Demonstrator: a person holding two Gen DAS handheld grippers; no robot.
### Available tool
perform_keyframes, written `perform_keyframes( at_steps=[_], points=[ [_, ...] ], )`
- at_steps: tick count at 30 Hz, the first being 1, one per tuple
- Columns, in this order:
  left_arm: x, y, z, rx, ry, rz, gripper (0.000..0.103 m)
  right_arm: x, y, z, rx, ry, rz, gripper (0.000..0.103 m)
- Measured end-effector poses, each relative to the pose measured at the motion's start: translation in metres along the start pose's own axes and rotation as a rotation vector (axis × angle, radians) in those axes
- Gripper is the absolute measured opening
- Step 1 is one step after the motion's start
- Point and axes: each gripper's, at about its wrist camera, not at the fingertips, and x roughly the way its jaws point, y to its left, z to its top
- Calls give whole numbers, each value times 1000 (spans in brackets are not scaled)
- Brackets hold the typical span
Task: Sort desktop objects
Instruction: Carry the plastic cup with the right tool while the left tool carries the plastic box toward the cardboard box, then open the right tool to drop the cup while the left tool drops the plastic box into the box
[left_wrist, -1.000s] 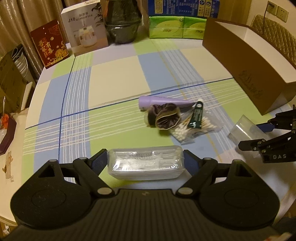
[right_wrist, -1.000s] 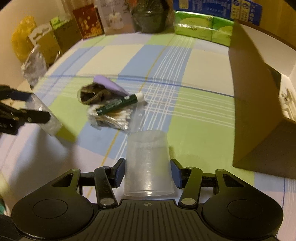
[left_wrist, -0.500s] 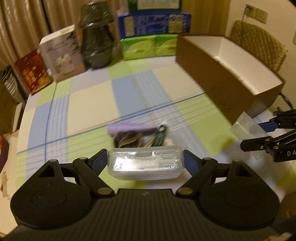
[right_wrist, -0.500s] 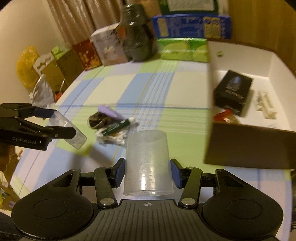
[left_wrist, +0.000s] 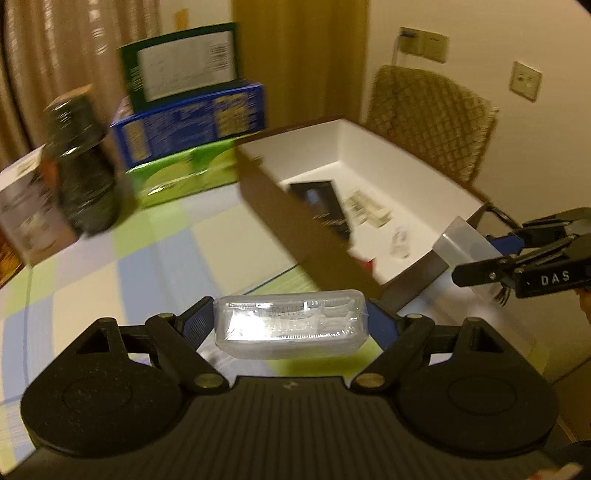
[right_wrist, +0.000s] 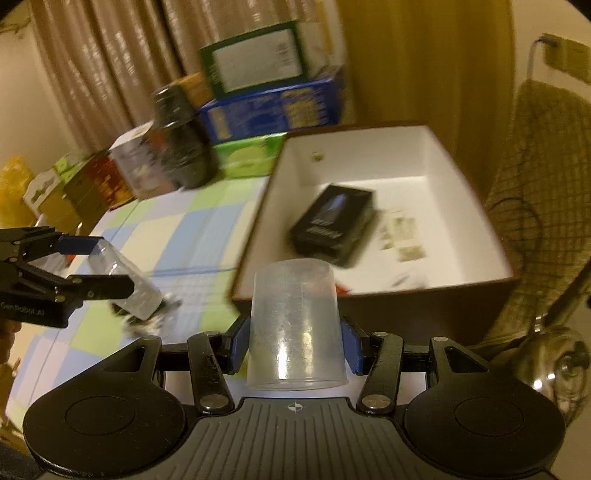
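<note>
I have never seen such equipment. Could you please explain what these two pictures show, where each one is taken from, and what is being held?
A person holds one handheld gripper in each hand; each carries a camera looking along its fingers. In the left camera's picture, the left gripper clamps a clear plastic case. In the right camera's picture, the right gripper clamps an upside-down clear plastic cup. Beyond lies a checked tablecloth and an open brown box holding a black carton and some small items. Both pictures are blurred.
</note>
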Motion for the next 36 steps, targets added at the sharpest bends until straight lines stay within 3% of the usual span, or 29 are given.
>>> perform_keyframes(
  at_steps=[8,15,24,36],
  points=[
    [36,-44,51,70,-41,-85,84,-7,-48,35,-37,-39,-34,49],
    [75,-70,86,124,-11,-111,84,16,-78,65,-91,22,-28,49],
    [130,-82,101,155,77,-105,84,49,-102,81,-176,95,-34,49],
    [176,-92,93,174,187,-107,84,75,-113,83,-236,171,-6,49]
  ],
)
